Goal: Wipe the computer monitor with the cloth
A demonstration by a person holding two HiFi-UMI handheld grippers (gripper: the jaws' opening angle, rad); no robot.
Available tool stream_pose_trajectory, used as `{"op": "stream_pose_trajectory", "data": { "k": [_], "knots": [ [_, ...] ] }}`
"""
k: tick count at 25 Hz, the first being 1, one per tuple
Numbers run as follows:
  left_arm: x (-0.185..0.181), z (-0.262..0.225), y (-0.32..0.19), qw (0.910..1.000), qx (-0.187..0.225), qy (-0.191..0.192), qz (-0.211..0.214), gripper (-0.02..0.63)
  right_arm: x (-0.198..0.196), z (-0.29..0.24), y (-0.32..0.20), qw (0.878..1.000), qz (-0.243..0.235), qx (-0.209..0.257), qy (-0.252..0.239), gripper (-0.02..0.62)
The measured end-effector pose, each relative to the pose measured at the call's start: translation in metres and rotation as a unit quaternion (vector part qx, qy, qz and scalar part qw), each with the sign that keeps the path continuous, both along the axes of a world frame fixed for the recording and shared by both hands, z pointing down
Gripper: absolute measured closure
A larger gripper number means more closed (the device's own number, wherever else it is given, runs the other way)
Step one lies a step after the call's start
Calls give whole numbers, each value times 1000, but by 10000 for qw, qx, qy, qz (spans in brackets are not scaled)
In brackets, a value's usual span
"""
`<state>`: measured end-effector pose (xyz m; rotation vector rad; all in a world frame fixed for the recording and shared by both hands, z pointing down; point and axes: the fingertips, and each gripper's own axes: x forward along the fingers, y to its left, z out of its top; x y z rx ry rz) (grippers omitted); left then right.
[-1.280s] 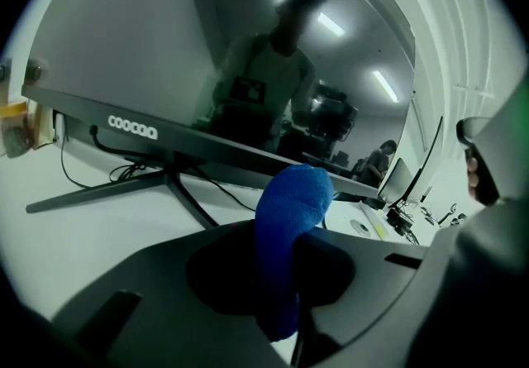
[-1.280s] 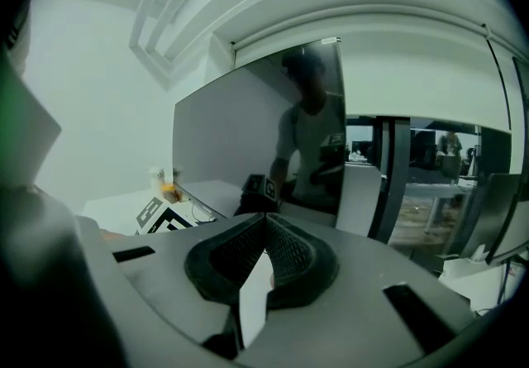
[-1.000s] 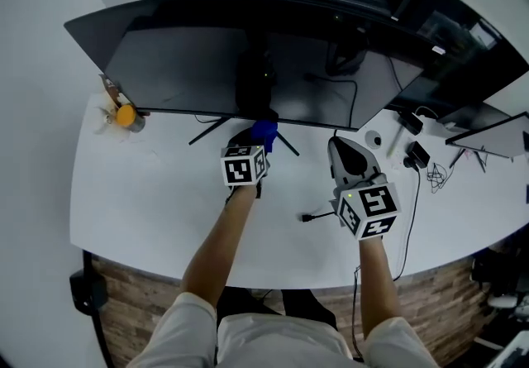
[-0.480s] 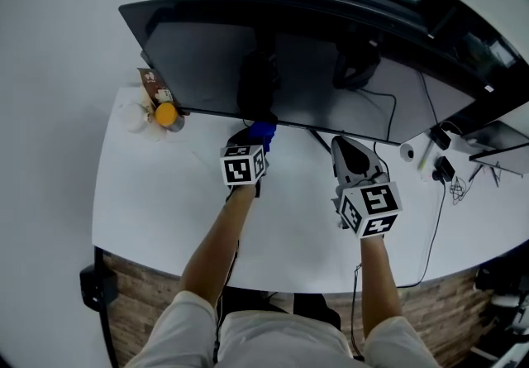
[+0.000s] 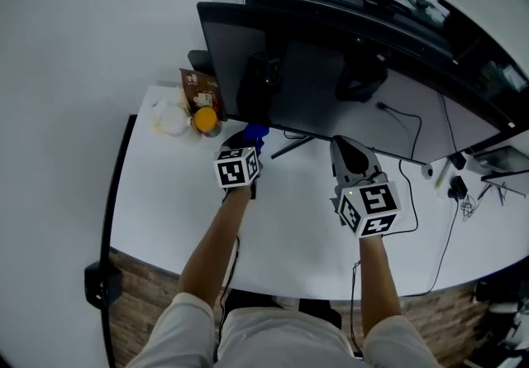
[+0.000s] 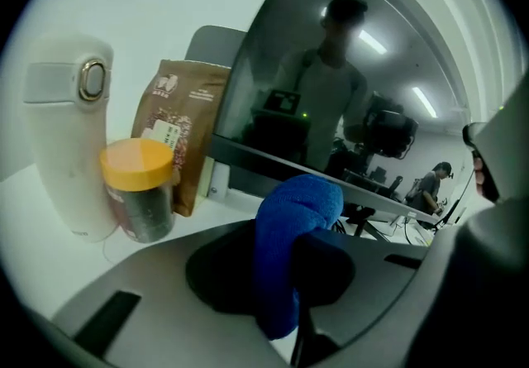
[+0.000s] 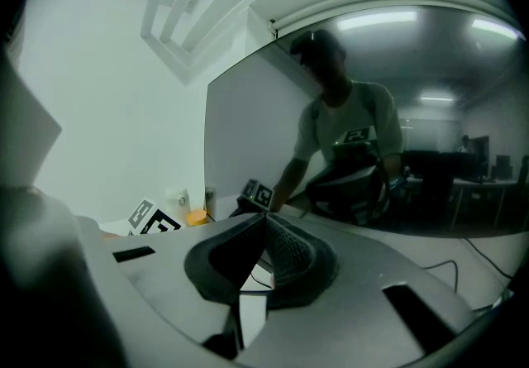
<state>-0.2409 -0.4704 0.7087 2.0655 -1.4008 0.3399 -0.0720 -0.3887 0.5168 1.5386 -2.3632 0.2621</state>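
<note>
While the left tool [image 5: 251, 140] is held over the white surface [image 5: 281, 234], its jaws are clamped on a folded blue cloth [image 5: 257, 132]. In the left gripper view the cloth [image 6: 291, 213] bulges up out of the left tool [image 6: 289, 271], a dark pad pressing its right side. The bundle sits close to the lower edge of the monitor [image 5: 318, 81], near the screen's left end. Contact between cloth and screen: cannot tell from any view.

Monitor [image 6: 347, 60] is dark and shows only reflections. It stands toward the back of the surface on thin black legs [image 5: 291, 145].

Right tool [image 5: 345, 145] is to the right of the left one and well apart from it, also pointing toward the monitor [image 7: 388, 110]. In the right gripper view the right tool [image 7: 264, 230] has its ribbed pads together at the tips, with nothing between them.

Left of the cloth, beside the monitor's left corner:
- jar with orange lid [image 5: 205, 120] [image 6: 139, 193]
- brown pouch [image 5: 200, 92] [image 6: 187, 122], upright, just behind the jar
- white flask [image 5: 172, 120] [image 6: 68, 143], just beside the jar on its left

Both forearms reach in from the bottom of the head view.
</note>
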Motion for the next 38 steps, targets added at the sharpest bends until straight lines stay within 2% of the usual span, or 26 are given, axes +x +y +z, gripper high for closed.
{"op": "stream_pose_trajectory", "data": {
  "k": [4, 9, 14, 27, 38],
  "knots": [
    [-38, 2, -9, 9987, -90, 293, -408, 532, -24, -10, -6, 9999, -67, 46, 60, 580],
    [-65, 0, -11, 9972, -119, 330, -665, 532, -38, -17, -7, 9999, -59, 70, 100, 580],
    [-80, -8, -4, 9968, -90, 257, -749, 532, -49, -22, -8, 9999, -71, 122, 9, 580],
    [-94, -73, -11, 9957, 769, 215, -477, 532, -73, -57, -11, 9988, -224, 425, -127, 580],
    [-93, -192, -19, 9834, 1754, 357, -306, 532, -57, -114, 0, 9967, -235, 770, 52, 580]
  ]
}}
